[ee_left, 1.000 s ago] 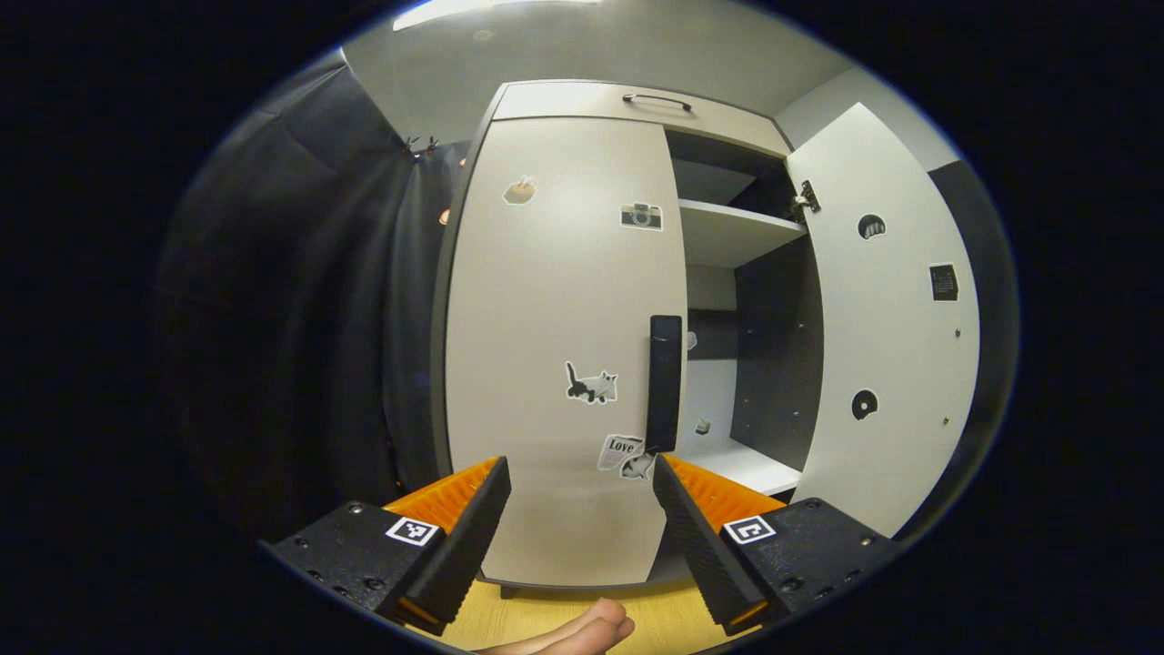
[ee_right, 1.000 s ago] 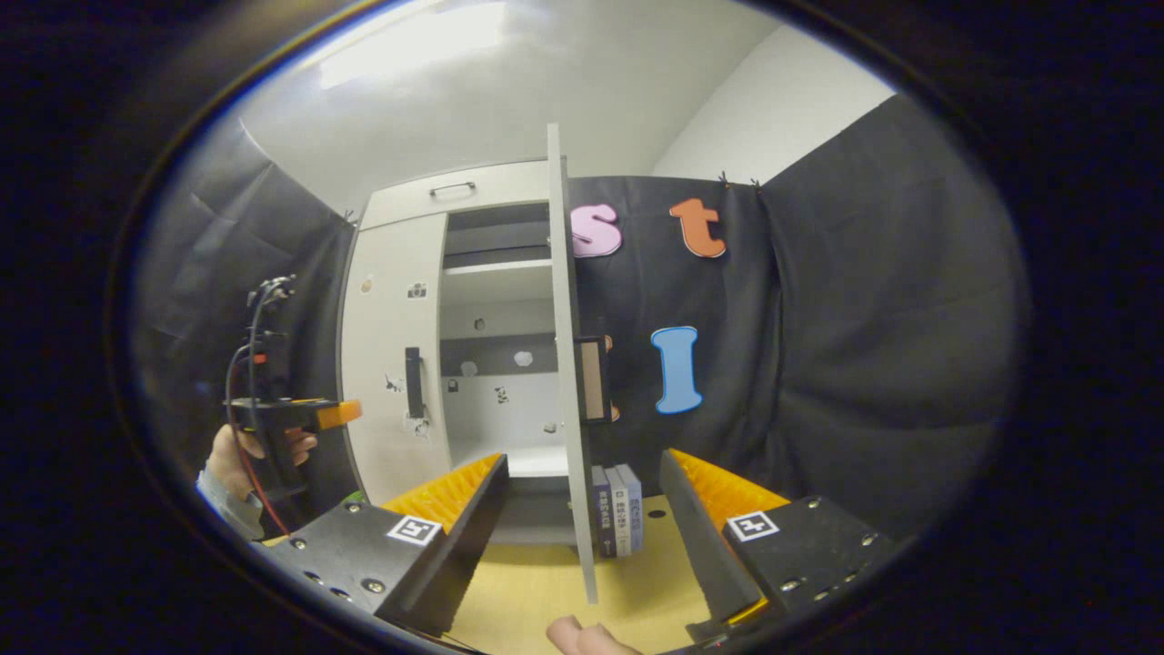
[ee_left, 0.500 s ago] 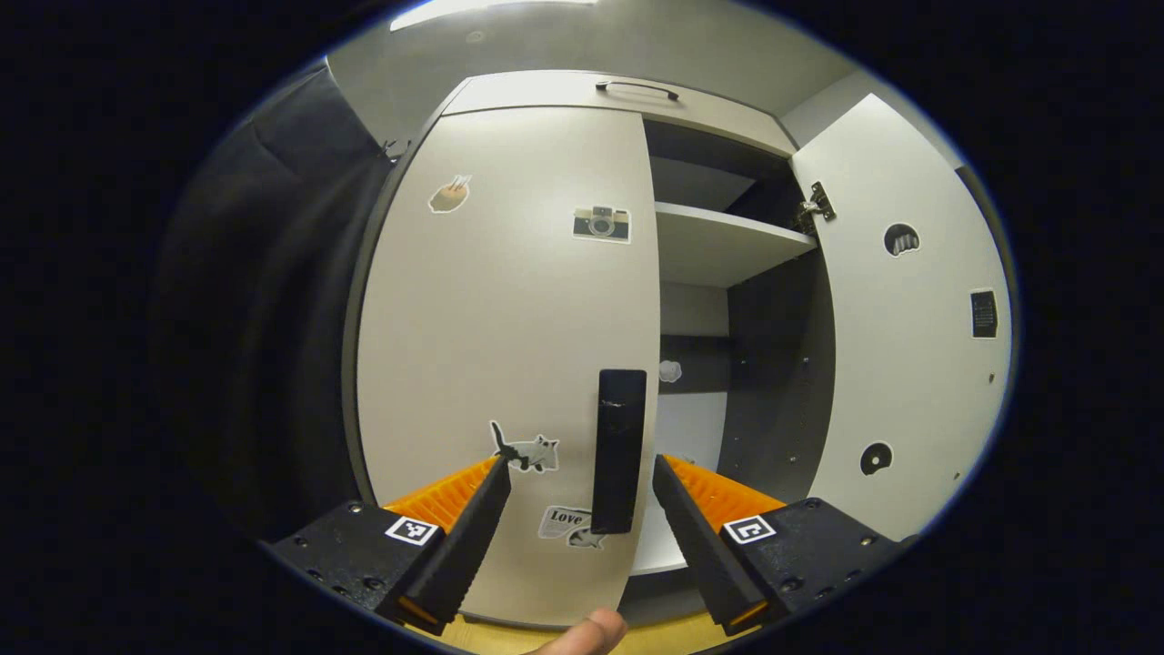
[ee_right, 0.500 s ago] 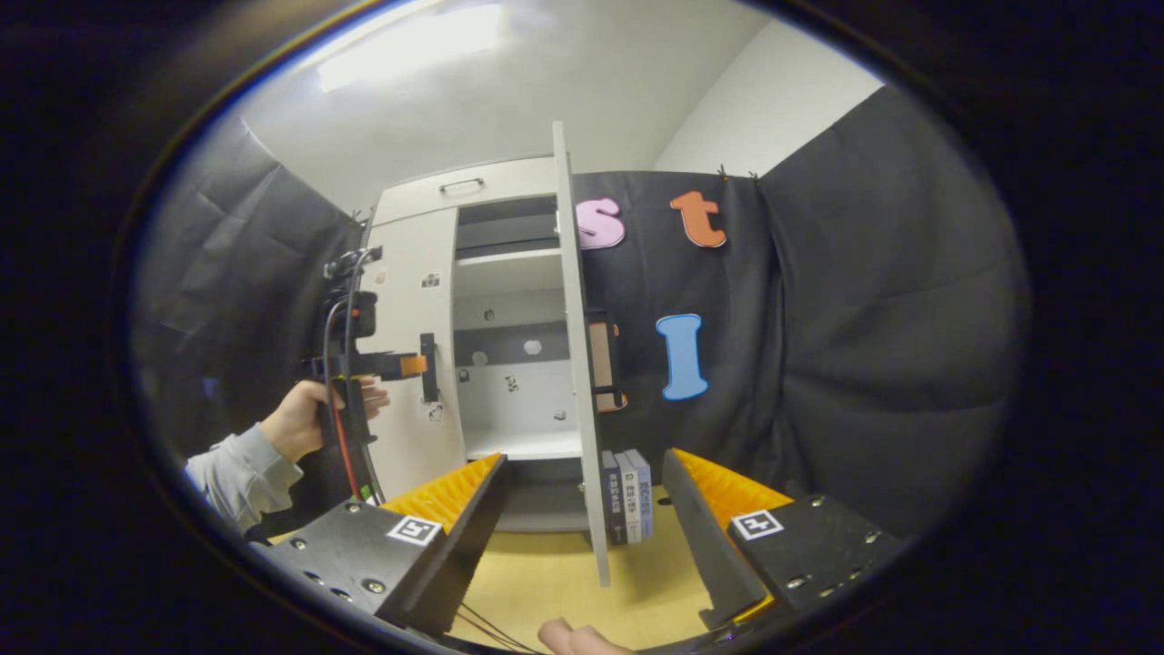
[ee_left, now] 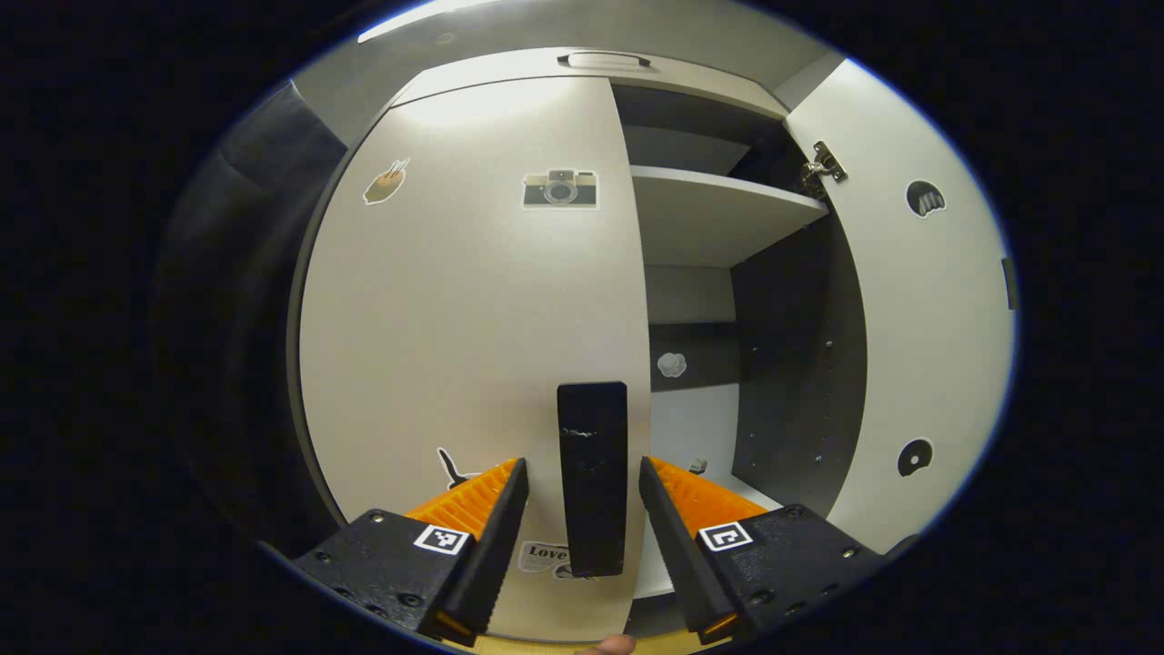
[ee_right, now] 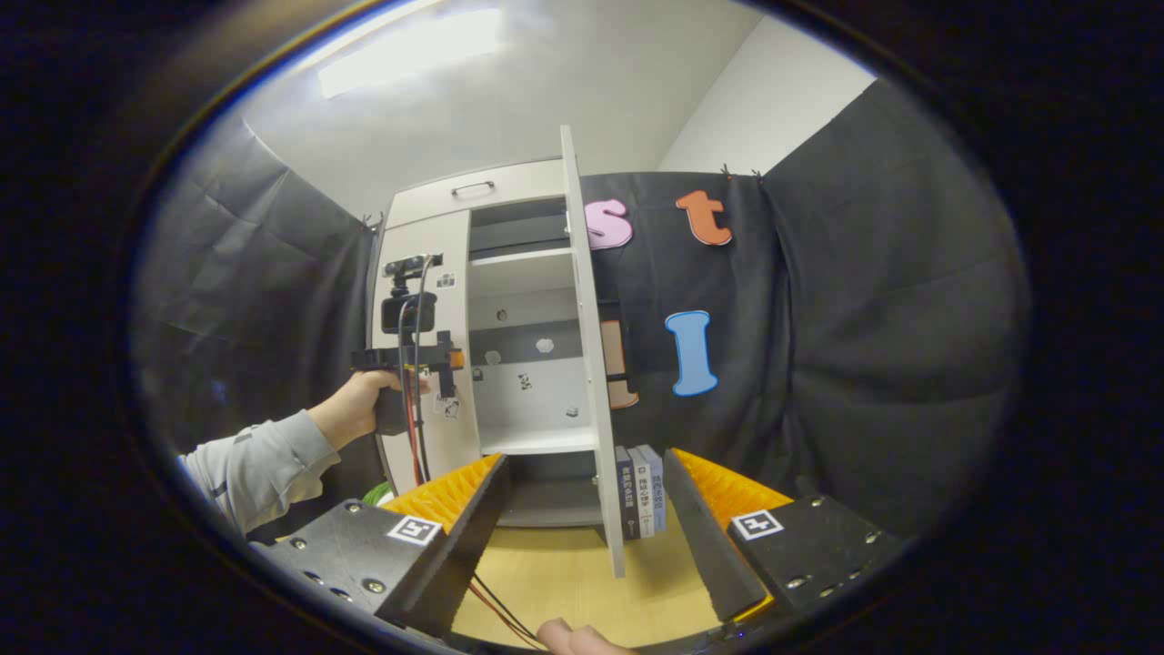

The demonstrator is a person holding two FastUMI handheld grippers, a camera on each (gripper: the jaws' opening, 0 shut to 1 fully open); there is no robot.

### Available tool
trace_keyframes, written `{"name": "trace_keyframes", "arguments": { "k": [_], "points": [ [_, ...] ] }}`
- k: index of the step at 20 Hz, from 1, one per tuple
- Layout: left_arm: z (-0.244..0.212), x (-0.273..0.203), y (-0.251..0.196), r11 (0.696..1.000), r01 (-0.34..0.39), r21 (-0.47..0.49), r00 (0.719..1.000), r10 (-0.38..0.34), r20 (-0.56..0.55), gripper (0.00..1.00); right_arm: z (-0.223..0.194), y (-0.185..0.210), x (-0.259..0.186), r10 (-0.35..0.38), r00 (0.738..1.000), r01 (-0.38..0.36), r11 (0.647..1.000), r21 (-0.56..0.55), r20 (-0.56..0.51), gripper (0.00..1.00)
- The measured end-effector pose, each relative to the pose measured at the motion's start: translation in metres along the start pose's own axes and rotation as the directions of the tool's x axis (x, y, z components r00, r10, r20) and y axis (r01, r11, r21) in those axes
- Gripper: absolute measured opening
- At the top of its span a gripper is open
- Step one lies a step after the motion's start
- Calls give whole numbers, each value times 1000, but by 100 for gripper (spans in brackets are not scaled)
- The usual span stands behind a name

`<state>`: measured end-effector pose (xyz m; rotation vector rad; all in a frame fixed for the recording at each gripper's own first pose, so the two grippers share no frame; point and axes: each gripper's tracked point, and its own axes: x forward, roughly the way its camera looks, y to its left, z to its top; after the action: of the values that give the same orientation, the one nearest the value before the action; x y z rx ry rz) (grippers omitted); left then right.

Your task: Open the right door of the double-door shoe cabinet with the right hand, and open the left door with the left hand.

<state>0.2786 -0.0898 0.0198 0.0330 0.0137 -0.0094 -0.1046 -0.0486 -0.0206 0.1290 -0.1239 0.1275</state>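
Observation:
The closed left door of the pale shoe cabinet carries several stickers and a black upright handle. My left gripper is open, one finger on each side of that handle, with a small gap on both sides. The right door stands swung wide open, baring a shelf. In the right gripper view, the right door is edge-on. My right gripper hangs open in front of it, holding nothing. A hand holds the left gripper at the left door's handle.
Several books stand upright on the wooden surface beside the cabinet, behind the open door. A drawer front with a metal handle tops the cabinet. A grey sleeve reaches in from the left.
My left gripper has moved forward to the left door, so the handle now sits between its fingers, which stand a little closer together. The right gripper has drifted slightly back and right.

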Motion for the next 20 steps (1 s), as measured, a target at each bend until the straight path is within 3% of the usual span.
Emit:
{"name": "trace_keyframes", "arguments": {
  "k": [3, 4, 5, 6, 7, 14, 20],
  "points": [
    [1, 0, 2, 999, -27, 19, 1000, 27, 4, 66, -1, -1, -5, 1, 1000, -1, 1000, 9, 7, 100],
    [2, 2, 0, 999, -31, 9, 1000, 31, 6, 55, -3, 3, -4, 1, 1000, -2, 1000, 11, 8, 100],
    [1, 2, -4, 1000, -29, 4, 1000, 29, 3, 50, -3, 2, -4, 1, 1000, -1, 1000, 12, 8, 100],
    [-1, 3, -4, 999, -41, 11, 999, 41, -6, 37, -3, 3, -6, 1, 1000, -1, 1000, 15, 9, 100],
    [-1, 2, -3, 999, -45, 10, 999, 45, -6, 34, -4, 4, -9, 4, 1000, -4, 1000, 18, 6, 100],
    [-3, -3, -3, 1000, -30, 6, 999, 30, -40, 24, -12, 10, -16, 19, 1000, -19, 1000, 13, -7, 100],
    [-2, -37, 3, 1000, -9, 11, 999, 10, -44, 24, -17, 11, -13, 8, 1000, -8, 1000, 20, -21, 100]
  ]
}}
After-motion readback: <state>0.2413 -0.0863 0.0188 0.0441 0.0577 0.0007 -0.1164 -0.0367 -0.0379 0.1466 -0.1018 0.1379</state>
